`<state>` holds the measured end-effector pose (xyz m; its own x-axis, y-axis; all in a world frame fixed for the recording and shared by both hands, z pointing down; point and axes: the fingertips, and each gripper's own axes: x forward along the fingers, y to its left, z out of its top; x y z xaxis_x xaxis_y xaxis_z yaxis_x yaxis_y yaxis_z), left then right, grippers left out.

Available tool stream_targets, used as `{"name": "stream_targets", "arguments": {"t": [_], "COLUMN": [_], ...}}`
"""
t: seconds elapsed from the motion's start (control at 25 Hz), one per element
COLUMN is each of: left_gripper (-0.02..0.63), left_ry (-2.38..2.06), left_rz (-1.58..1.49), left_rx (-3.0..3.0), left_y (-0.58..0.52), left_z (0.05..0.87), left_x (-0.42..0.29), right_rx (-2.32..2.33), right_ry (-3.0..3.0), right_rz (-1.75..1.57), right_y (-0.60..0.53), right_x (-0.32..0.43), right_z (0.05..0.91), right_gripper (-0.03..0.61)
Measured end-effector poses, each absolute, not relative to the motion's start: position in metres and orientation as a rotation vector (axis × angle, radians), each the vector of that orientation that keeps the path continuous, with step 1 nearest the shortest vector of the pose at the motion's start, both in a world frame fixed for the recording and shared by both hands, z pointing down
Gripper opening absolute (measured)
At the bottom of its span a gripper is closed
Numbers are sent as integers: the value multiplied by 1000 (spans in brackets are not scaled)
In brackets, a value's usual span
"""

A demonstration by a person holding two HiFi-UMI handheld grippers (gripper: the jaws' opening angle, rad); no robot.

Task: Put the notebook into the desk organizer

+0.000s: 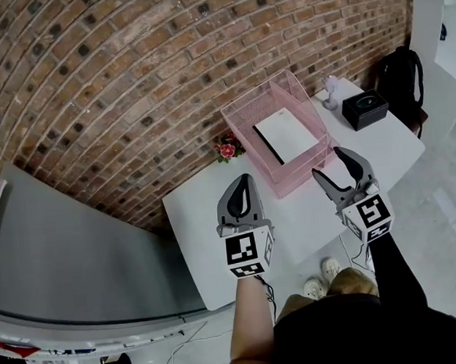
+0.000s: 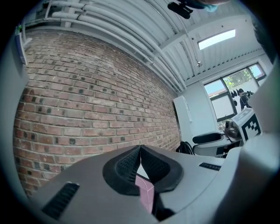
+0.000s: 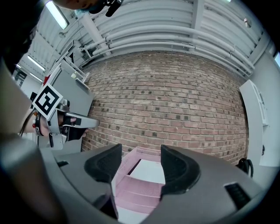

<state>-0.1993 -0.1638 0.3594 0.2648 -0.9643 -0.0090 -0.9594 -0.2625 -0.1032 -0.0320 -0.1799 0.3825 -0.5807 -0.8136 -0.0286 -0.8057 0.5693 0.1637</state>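
We saw notebook flat inside pink mesh organizer, in back part, near brick wall. Organizer sat on white table. We held both grippers over table, short of organizer. Left gripper: jaws pressed together, nothing between. Right gripper: jaws wide, empty, organizer in line.

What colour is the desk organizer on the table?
Pink, in a wire mesh. The desk organizer shows best in the head view.
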Motion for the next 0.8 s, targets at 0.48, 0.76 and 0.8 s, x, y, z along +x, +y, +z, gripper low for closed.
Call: {"name": "stream_targets", "arguments": {"t": [0.48, 0.76, 0.8], "left_gripper": [15, 15, 15], "left_ry": [1862, 1862, 1861], "left_rz": [-99, -95, -96], "left_rx": [-2427, -2432, -2434], "left_y": [-169, -170, -170], "left_z": [362, 363, 363], "left_x": [-199, -195, -195], "right_rx": [1360, 1339, 1352], "right_ry": [-2772, -2755, -2745], "right_rz": [-221, -236, -251], "right_y": [-184, -183, -183], "right_x": [-37, -36, -34], "right_z": [385, 385, 384], "right_gripper": [285, 281, 239]}}
